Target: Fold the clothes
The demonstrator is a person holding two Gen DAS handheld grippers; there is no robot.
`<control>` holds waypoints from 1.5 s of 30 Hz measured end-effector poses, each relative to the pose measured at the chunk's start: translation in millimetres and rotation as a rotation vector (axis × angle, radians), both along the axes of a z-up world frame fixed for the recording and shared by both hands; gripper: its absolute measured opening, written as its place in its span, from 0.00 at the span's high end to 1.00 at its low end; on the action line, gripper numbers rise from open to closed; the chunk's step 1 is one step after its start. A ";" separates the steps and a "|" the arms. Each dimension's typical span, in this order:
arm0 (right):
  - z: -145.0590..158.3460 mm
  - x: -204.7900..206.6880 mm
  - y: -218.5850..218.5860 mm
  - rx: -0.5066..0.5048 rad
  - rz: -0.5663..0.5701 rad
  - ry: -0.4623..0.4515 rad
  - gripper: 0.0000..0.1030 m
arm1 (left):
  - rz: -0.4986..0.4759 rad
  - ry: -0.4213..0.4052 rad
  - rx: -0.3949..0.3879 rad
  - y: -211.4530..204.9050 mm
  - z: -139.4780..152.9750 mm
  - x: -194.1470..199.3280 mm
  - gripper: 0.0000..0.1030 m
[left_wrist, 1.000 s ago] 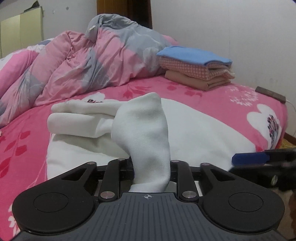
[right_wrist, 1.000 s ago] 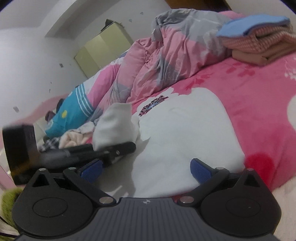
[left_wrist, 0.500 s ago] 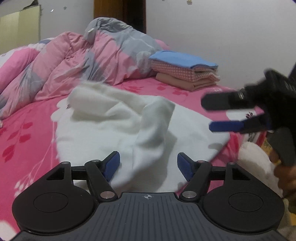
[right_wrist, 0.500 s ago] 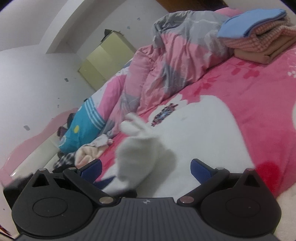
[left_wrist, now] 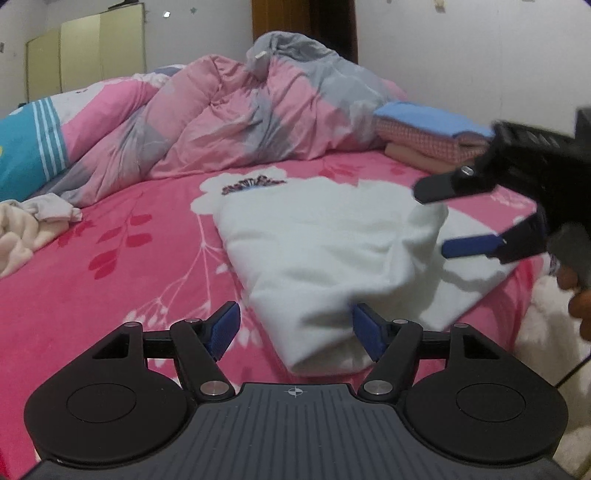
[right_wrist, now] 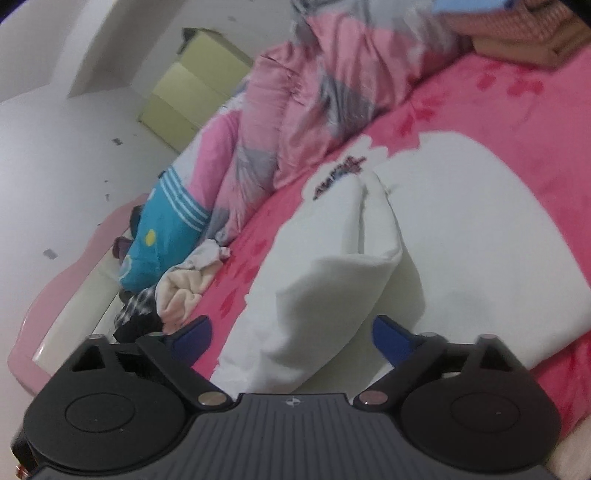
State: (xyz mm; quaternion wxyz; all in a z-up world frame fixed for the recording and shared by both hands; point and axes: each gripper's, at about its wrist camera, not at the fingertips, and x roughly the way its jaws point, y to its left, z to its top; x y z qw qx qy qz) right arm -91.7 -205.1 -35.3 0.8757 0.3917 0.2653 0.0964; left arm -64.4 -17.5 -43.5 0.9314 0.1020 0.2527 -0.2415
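- Left wrist view: the left gripper has its jaws spread wide with nothing pinched; they opened up a moment back. The white garment lies folded on the pink bed, its near corner sitting between the pads. The right gripper hangs at the right, jaws apart over the cloth's far edge.
- Right wrist view: the right jaws are wide, just closing in a bit, a raised fold of the garment between them, not clamped. A folded stack sits at the back.

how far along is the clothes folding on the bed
Done: a folded stack sits by the wall. In hand: the white garment lies partly folded, released; left gripper open, right gripper open but just closing. Left: finishing it, then the crumpled pile.
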 end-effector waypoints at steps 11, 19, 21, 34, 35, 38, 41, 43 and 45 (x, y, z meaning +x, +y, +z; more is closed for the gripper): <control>-8.6 23.3 0.6 0.035 -0.090 0.117 0.44 | -0.027 0.034 -0.018 0.1 -12.2 3.4 0.36; -23.9 14.2 -13.0 0.134 -0.139 0.133 0.62 | -0.033 0.027 0.021 -5.3 -16.6 3.6 0.49; -26.6 16.4 -13.8 0.144 -0.137 0.138 0.62 | -0.033 0.025 0.026 -5.6 -16.4 3.6 0.51; 10.7 21.1 -6.3 -0.014 -0.099 -0.033 0.82 | -0.022 0.010 0.100 -17.9 -10.8 2.9 0.50; 14.9 19.7 -9.4 -0.023 -0.107 -0.053 0.83 | -0.022 0.006 0.102 -19.1 -9.4 2.2 0.50; 21.9 14.9 -16.8 -0.061 -0.129 -0.083 0.83 | -0.025 -0.001 0.104 -22.5 -6.1 -0.2 0.49; 19.6 10.6 -24.6 -0.073 -0.150 -0.086 0.84 | -0.029 0.001 0.108 -26.1 -5.6 -1.0 0.49; 15.0 8.7 -30.5 -0.056 -0.159 -0.080 0.85 | -0.033 0.001 0.115 -29.4 -5.4 -0.9 0.49; 15.3 4.4 -35.8 -0.053 -0.169 -0.093 0.86 | -0.038 -0.005 0.121 -32.8 -4.0 -0.6 0.49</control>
